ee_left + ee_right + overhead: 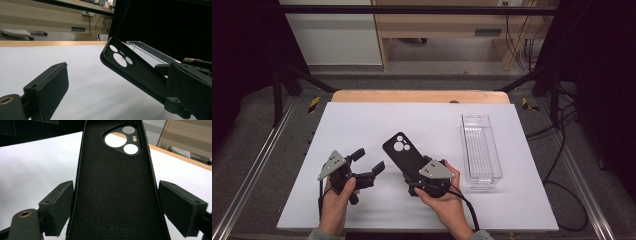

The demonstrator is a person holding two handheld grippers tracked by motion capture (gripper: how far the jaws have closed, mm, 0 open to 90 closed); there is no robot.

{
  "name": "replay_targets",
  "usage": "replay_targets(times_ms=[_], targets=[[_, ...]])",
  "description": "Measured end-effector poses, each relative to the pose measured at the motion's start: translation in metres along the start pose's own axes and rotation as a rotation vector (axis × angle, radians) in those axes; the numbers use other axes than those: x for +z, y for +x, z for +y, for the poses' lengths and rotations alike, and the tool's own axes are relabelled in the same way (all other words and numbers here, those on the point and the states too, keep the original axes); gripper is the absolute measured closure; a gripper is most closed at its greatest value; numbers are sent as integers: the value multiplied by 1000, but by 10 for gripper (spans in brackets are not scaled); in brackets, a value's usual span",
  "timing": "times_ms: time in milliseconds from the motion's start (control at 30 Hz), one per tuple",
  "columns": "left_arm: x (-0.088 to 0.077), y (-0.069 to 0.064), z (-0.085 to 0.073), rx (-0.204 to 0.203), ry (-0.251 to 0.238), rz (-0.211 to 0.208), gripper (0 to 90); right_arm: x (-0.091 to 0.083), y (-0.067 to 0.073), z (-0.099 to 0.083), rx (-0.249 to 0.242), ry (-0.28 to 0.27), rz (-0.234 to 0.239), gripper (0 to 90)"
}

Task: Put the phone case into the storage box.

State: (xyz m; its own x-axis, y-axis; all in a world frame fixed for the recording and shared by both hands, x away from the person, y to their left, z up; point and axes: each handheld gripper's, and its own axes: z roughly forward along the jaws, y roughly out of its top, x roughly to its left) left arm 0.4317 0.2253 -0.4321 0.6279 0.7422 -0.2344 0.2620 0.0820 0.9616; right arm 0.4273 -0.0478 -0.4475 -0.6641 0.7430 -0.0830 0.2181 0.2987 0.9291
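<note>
The right gripper (pixel 416 181) grasps a black, soft-lined silicone phone case (pixel 404 155) across its width near the bottom end. In the right gripper view the pads (pixel 58 207) stand against both long edges of the case (pixel 112 185), which sticks out ahead with its camera cut-out farthest from the hand and its hollow inner side facing that camera. The case is lifted off the white table sheet (pixel 362 125), tilted upward, as the left gripper view shows (pixel 130 67). The left gripper (pixel 371 161) hovers just beside it with jaws released and nothing between them, one pad (pixel 50 85) visible in front of the bare sheet.

A clear, long rectangular plastic tray (pixel 481 150) lies well apart on the right of the table, and the step in hand is probably carrying the case there, perhaps with the left gripper helping.

To do this well, the person should keep the grip light, since a soft case bows when pressed across its width and can spring out. Holding it at one end leaves the far end free to droop, so a slow, level carry is wise. The case should be turned so its long axis matches the tray's, then lowered between the walls before the jaws let go. If the left gripper assists, it should take the camera end by the edges.
</note>
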Motion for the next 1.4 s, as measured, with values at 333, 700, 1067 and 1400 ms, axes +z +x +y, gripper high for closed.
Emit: replay_targets(times_ms=[333, 700, 1067, 1400], targets=[[8, -9, -6, -7, 25, -34, 41, 1, 4, -1, -5, -8, 13, 156], [11, -10, -8, -69, 21, -39, 77, 2, 17, 0, -43, -35, 31, 156], [6, 0, -9, -201, -12, -77, 287, 4, 25, -1, -59, -44, 46, 155], [2, 9, -11, -286, -19, -99, 529, 8, 30, -5, -61, -13, 54, 153]])
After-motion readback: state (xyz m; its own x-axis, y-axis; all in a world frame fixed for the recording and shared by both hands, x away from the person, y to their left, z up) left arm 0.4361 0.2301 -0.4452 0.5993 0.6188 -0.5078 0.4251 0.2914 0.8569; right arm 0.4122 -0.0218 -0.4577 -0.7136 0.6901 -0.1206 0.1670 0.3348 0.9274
